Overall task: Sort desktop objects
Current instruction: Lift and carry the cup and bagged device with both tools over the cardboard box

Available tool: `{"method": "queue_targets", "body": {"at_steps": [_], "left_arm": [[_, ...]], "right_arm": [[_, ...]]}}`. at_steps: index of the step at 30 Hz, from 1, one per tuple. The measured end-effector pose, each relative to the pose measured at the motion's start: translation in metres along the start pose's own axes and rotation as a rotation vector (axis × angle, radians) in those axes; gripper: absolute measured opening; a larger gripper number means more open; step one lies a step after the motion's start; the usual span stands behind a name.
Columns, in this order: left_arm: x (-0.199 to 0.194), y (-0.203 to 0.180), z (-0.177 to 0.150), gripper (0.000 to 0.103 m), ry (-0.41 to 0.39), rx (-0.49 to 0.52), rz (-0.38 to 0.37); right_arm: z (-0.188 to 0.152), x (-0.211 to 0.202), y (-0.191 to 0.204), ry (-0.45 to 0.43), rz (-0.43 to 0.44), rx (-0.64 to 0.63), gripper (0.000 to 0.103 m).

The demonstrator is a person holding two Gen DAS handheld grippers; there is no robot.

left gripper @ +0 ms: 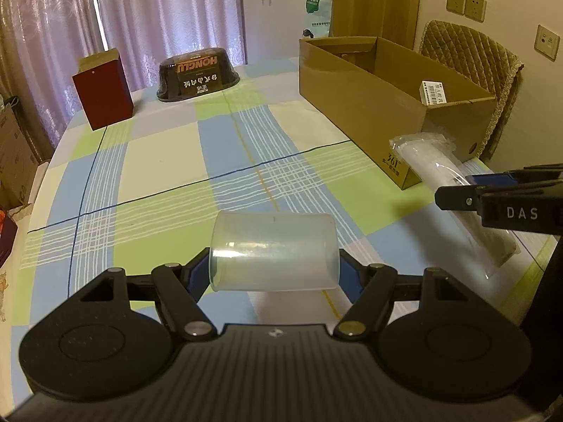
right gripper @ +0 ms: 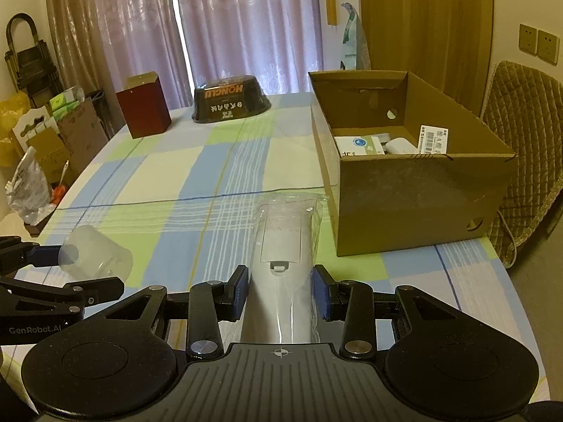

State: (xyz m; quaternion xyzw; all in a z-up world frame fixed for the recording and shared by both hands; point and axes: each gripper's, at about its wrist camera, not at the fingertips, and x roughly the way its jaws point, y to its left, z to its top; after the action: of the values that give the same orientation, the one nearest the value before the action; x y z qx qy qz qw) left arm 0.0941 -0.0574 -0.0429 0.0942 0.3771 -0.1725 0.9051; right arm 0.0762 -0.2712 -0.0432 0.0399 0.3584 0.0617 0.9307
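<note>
Lying sideways above the checked tablecloth (left gripper: 158, 161), a translucent cup (left gripper: 272, 249) is clamped by the left gripper (left gripper: 272, 274); a plastic-wrapped white device (right gripper: 281, 267) is gripped between the right gripper (right gripper: 279, 290) pads, near the cardboard box (right gripper: 404, 190).

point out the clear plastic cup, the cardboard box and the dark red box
clear plastic cup (left gripper: 272, 249): left wrist view, on its side wall, between the left gripper's pads.
cardboard box (right gripper: 408, 204): right wrist view, on its near outer wall.
dark red box (left gripper: 103, 100): left wrist view, on its front face.
</note>
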Motion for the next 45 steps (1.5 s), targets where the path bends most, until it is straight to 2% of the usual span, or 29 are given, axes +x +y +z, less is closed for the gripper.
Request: {"method": "queue_targets", "body": {"at_steps": [16, 32, 45], "left_arm": [[-0.005, -0.009, 0.023, 0.068, -0.044, 0.028, -0.013], [0.005, -0.063, 0.096, 0.068, -0.159, 0.121, -0.095], [0.035, -0.107, 0.152, 0.068, -0.207, 0.168, -0.152]], "right_arm": [[0.016, -0.024, -0.011, -0.065, -0.013, 0.009, 0.038], [0.07, -0.041, -0.064, -0.175, -0.073, 0.005, 0.038], [0.109, -0.023, -0.112, -0.199, -0.107, -0.012, 0.038]]}}
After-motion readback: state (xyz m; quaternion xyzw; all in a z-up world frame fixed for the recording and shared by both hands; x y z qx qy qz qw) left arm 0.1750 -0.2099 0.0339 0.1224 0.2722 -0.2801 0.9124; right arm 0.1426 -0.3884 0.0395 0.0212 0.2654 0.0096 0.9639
